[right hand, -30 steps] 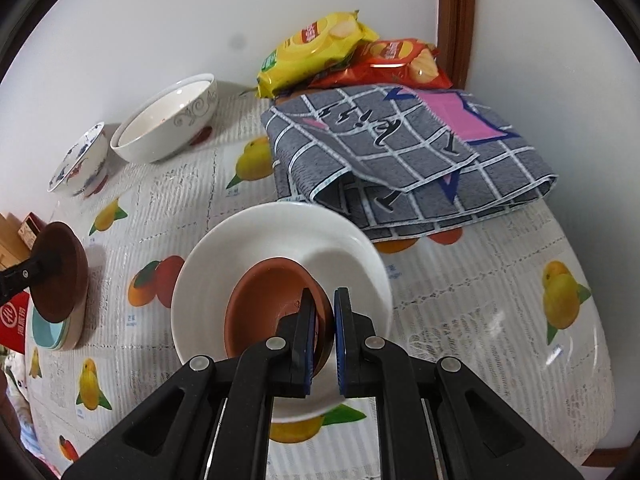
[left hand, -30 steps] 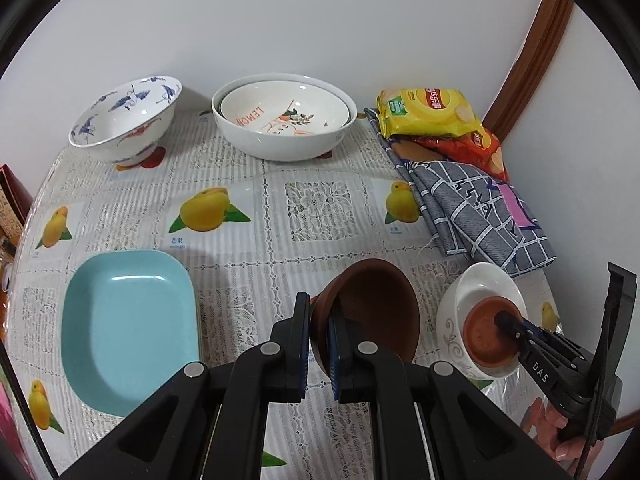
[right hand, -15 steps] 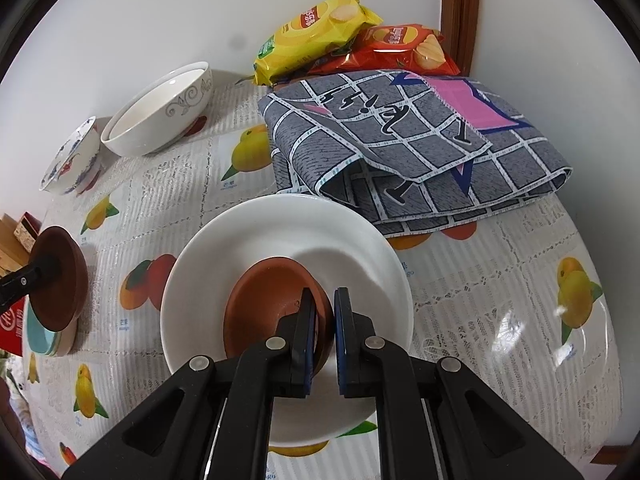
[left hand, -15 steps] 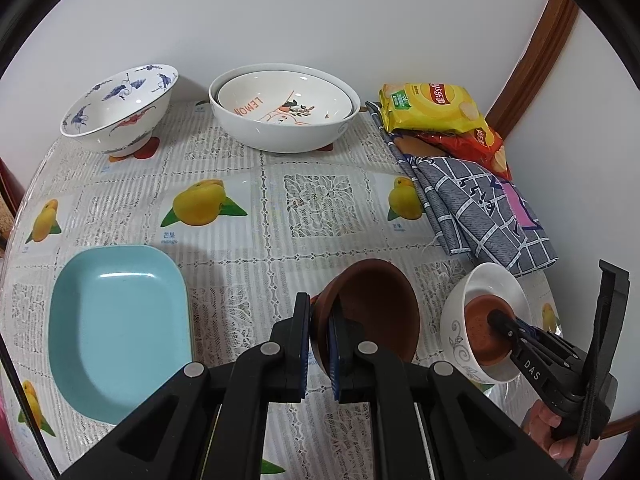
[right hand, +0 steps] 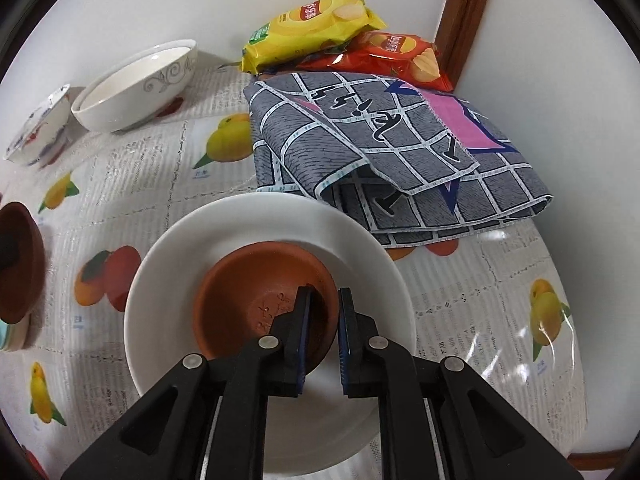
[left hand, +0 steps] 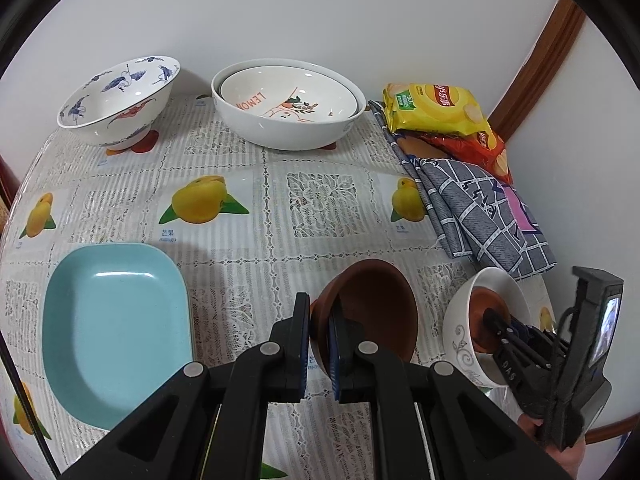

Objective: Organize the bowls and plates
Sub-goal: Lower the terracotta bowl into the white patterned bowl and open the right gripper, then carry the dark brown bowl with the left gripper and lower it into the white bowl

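My left gripper is shut on the rim of a dark brown bowl, held tilted above the table. That bowl also shows at the left edge of the right wrist view. My right gripper reaches into a white bowl at the table's right front. A terracotta bowl sits inside it. The jaws are opening, with the terracotta rim still between them and a gap showing at the pads. In the left wrist view the right gripper dips into the white bowl.
A light blue rectangular dish lies at the front left. A blue-and-white bowl and two nested white bowls stand at the back. Chip bags and a folded grey cloth fill the back right, near the wall.
The right gripper sank a little with the terracotta bowl into the white bowl, and its jaws have parted. The left gripper and its brown bowl stayed nearly still.
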Motion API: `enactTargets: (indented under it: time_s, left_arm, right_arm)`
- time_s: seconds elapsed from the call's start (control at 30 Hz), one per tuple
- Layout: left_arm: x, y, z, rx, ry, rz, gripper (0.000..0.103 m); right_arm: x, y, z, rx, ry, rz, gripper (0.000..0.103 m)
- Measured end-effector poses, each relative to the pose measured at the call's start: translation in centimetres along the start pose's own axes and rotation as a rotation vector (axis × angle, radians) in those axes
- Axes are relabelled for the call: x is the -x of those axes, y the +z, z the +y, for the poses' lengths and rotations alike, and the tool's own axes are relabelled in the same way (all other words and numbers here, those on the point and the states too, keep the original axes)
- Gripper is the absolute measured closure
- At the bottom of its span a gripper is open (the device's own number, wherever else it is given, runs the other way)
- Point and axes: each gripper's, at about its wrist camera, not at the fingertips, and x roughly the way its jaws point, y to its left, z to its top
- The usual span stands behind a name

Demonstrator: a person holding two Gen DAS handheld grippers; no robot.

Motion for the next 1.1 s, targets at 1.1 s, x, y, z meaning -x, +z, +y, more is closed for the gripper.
enactTargets:
  time_s: [1.1]
  left_arm:
    - [3.9,-1.6,-6.5,-0.093,-0.064,-0.035,0.094]
  right_arm:
    - [8.8,-3.0,-5.9,-0.075,0.082,-0.15,0.073]
